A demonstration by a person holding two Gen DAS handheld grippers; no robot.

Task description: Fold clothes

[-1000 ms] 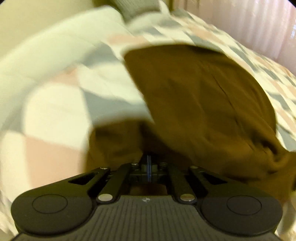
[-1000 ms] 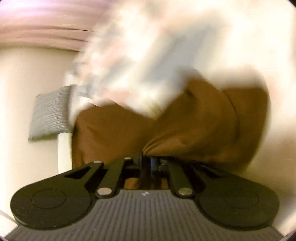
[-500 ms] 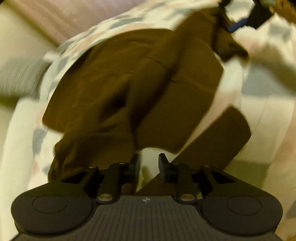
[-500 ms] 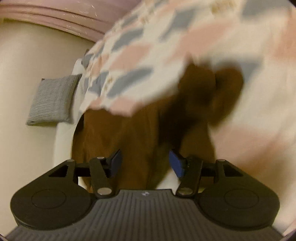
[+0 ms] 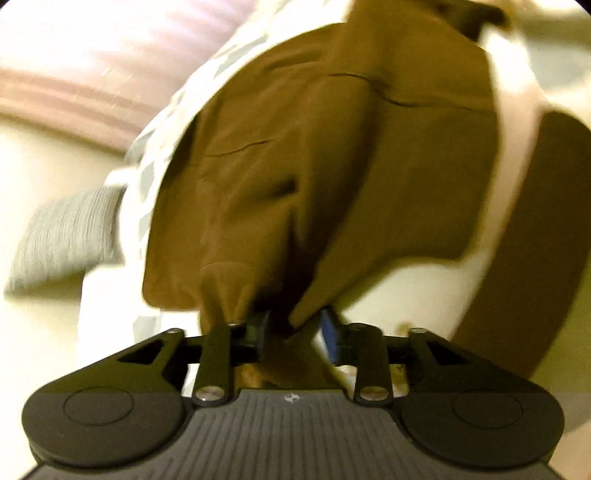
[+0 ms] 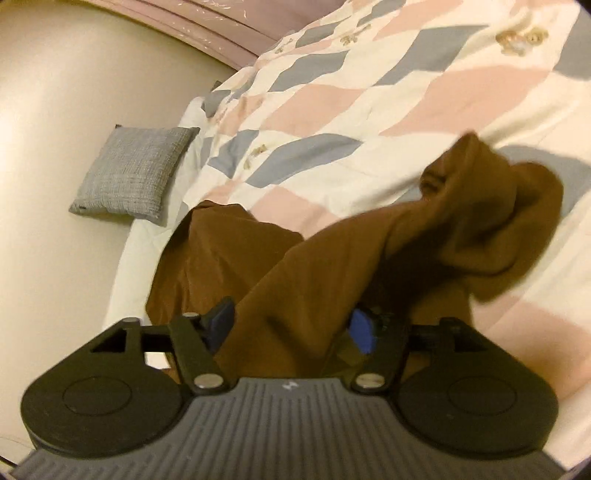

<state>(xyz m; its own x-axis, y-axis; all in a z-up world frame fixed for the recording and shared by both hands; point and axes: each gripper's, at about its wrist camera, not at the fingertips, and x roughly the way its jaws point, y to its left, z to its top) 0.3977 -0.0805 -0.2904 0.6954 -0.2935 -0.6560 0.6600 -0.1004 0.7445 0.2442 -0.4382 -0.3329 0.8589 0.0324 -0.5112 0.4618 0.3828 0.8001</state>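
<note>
Brown garment (image 6: 229, 254) lies rumpled at bed's (image 6: 332, 92) near edge, just dropped. Left gripper (image 5: 291, 330) and right gripper (image 6: 291, 326) both opening, pads clear of cloth between them, releasing to regrasp.

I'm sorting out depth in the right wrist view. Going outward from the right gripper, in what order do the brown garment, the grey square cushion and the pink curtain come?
1. Brown garment: lying between the open fingers of the right gripper.
2. Grey square cushion: upper left, beside the bed.
3. Pink curtain: along the top, farthest.
</note>
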